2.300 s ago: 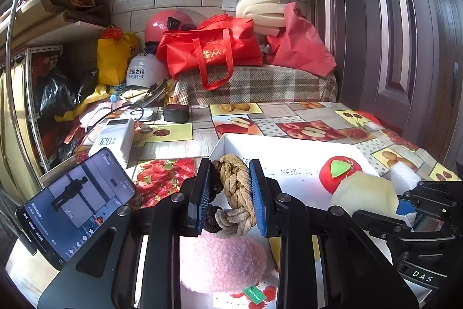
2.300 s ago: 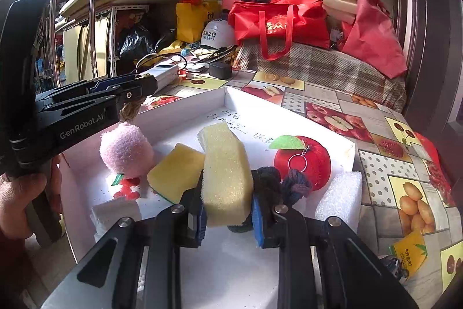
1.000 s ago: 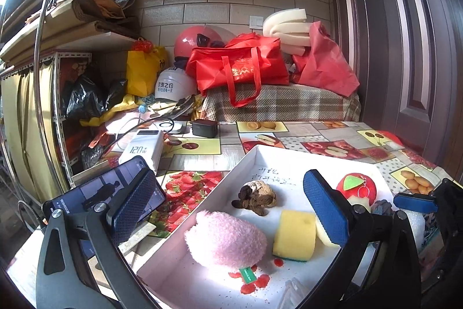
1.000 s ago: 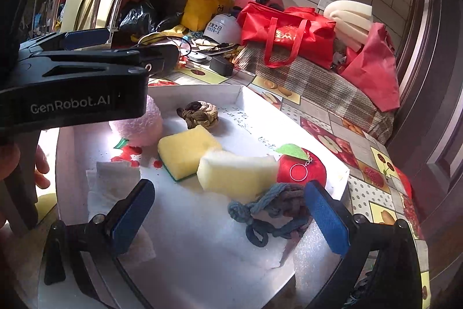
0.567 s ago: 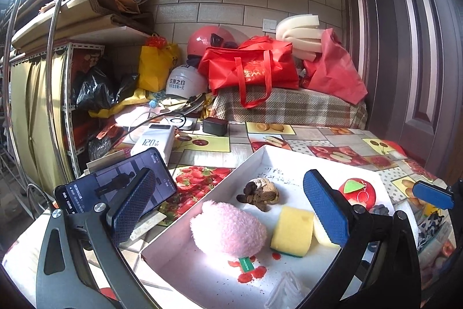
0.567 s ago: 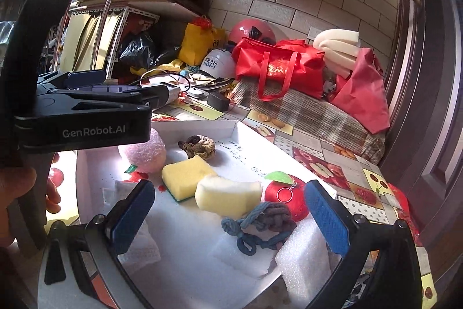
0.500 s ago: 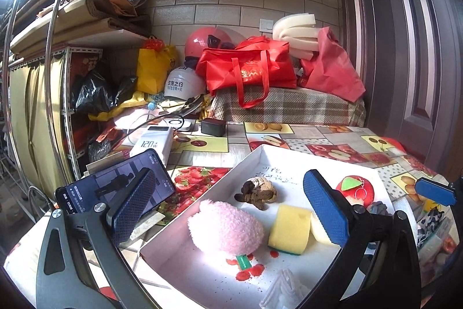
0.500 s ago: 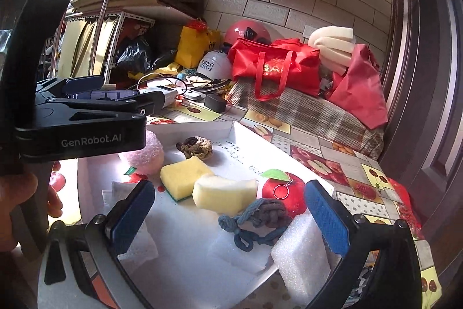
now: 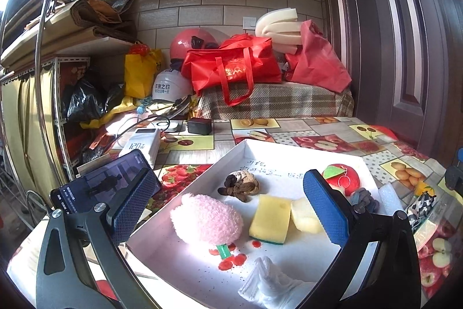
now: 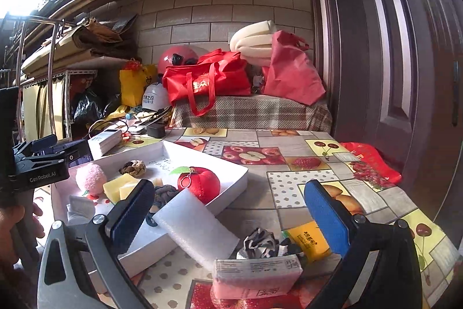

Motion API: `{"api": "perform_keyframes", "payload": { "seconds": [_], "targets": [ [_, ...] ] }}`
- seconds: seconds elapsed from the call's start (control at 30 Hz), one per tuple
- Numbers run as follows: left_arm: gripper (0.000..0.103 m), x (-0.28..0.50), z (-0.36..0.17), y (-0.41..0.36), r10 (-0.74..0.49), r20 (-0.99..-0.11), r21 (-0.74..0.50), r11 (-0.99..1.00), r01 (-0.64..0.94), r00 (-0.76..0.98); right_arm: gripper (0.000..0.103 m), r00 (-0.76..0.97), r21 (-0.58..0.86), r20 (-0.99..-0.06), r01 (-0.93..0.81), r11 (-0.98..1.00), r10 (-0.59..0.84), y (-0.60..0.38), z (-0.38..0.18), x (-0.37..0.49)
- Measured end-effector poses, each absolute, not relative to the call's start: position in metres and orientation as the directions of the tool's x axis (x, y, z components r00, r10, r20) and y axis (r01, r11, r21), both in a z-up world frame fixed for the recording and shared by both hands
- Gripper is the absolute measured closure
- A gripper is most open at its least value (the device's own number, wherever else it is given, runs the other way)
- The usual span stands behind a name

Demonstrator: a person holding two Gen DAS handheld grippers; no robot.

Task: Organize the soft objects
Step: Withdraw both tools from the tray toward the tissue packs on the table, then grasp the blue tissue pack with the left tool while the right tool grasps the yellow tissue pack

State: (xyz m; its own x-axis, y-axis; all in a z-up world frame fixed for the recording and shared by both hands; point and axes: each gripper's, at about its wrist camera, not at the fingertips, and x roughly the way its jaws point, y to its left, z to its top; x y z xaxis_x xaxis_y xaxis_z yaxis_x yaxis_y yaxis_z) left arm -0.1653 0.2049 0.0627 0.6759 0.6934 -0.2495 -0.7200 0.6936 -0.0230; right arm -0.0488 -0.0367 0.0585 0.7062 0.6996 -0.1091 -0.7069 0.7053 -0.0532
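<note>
Both claws now spread and empty: left gripper has released the rope knot into the white tray; right gripper, sponge deposited, swings toward the scrunchie at 6 o'clock, outside the tray.

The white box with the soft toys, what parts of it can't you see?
- Left wrist view: the white box's near right corner is hidden by the left hand-held gripper's finger.
- Same view: that finger covers part of the pale sponge.
- Right wrist view: the right hand-held gripper's finger covers the grey rope's left part.
- Handwriting too small to read.
</note>
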Motion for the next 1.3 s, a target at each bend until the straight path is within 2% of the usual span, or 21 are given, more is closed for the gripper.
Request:
{"api": "perform_keyframes", "payload": {
  "seconds": [0.1, 0.2, 0.3, 0.4, 0.5, 0.67, 0.73, 0.8, 0.9, 1.0, 1.13, 1.2, 1.3],
  "targets": [
    [0.0, -0.164, 0.063, 0.202, 0.683, -0.252, -0.022, 0.704, -0.71, 0.685, 0.0, 0.774, 0.006, 0.023, -0.633, 0.774, 0.633, -0.072, 0.071, -0.04],
    [0.0, -0.16, 0.063, 0.197, 0.667, -0.26, -0.015, 0.72, -0.693, 0.698, 0.0, 0.836, 0.021, 0.073, -0.546, 0.837, 0.544, -0.092, 0.069, -0.024],
    [0.0, -0.156, 0.063, 0.189, 0.637, -0.271, -0.013, 0.747, -0.665, 0.722, 0.0, 0.875, -0.031, -0.049, -0.484, 0.875, 0.482, -0.093, 0.065, 0.007],
    [0.0, -0.149, 0.062, 0.175, 0.558, -0.285, -0.023, 0.809, -0.587, 0.779, 0.0, 0.837, -0.014, -0.188, -0.525, 0.851, 0.514, -0.097, 0.059, 0.038],
    [0.0, -0.135, 0.062, 0.149, 0.397, -0.314, -0.048, 0.901, -0.431, 0.863, 0.0, 0.783, 0.019, -0.307, -0.564, 0.826, 0.541, -0.096, 0.053, 0.06],
    [0.0, -0.099, 0.062, 0.081, 0.145, -0.37, 0.011, 0.988, -0.152, 0.918, 0.002, 0.7, 0.002, -0.394, -0.648, 0.762, 0.596, -0.083, 0.044, 0.063],
    [0.0, -0.079, 0.061, 0.067, 0.103, -0.416, 0.012, 0.994, -0.108, 0.903, 0.007, 0.672, -0.014, -0.451, -0.664, 0.748, 0.588, -0.073, 0.039, 0.067],
    [0.0, -0.06, 0.058, 0.065, 0.091, -0.469, -0.016, 0.994, -0.112, 0.879, 0.023, 0.629, -0.003, -0.521, -0.678, 0.735, 0.577, -0.066, 0.033, 0.079],
    [0.001, -0.039, 0.054, 0.072, 0.056, -0.518, -0.081, 0.99, -0.115, 0.853, 0.029, 0.544, 0.041, -0.609, -0.705, 0.708, 0.577, -0.058, 0.023, 0.093],
    [0.001, -0.028, 0.05, 0.07, 0.044, -0.539, -0.085, 0.991, -0.106, 0.841, 0.029, 0.473, 0.056, -0.631, -0.763, 0.644, 0.615, -0.051, 0.019, 0.089],
    [0.002, -0.011, 0.043, 0.064, 0.009, -0.597, -0.077, 0.995, -0.068, 0.802, 0.029, 0.467, 0.018, -0.65, -0.78, 0.626, 0.6, -0.043, 0.017, 0.084],
    [0.014, -0.003, 0.037, 0.062, -0.009, -0.635, -0.077, 0.996, -0.052, 0.773, 0.029, 0.449, 0.041, -0.657, -0.781, 0.624, 0.606, -0.044, 0.016, 0.088],
    [0.019, -0.003, 0.034, 0.06, -0.017, -0.639, -0.077, 0.996, -0.041, 0.769, 0.029, 0.439, 0.064, -0.646, -0.784, 0.618, 0.624, -0.048, 0.018, 0.089]
  ]
}}
